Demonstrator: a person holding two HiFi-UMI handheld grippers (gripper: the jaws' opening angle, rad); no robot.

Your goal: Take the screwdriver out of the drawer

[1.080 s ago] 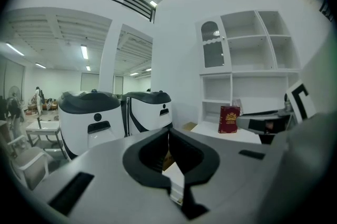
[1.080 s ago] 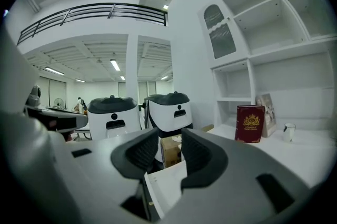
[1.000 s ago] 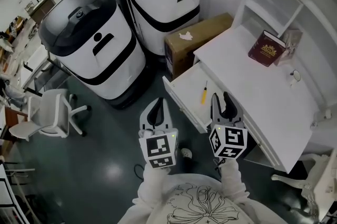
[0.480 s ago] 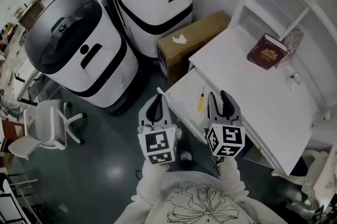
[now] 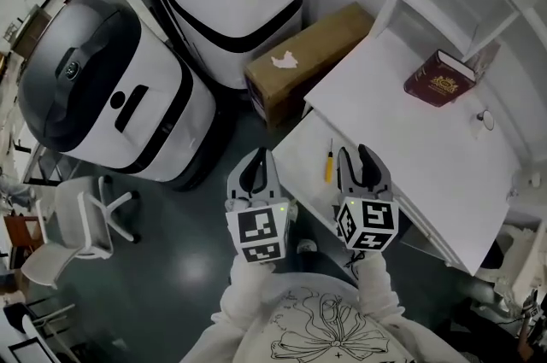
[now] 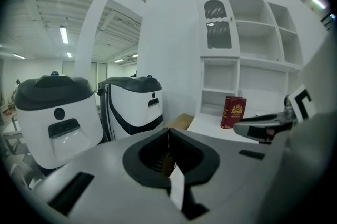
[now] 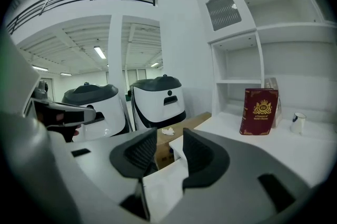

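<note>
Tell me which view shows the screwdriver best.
The head view: the screwdriver lies in full sight, yellow handle and shaft, on the floor of the open drawer. Neither gripper view shows it.

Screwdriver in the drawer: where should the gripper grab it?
Grab the screwdriver by its fat yellow handle, probably from above. It lies flat in the open drawer, thin shaft pointing away, so the jaws should close across the handle. The right gripper, jaws opening and empty, is nearest.
</note>
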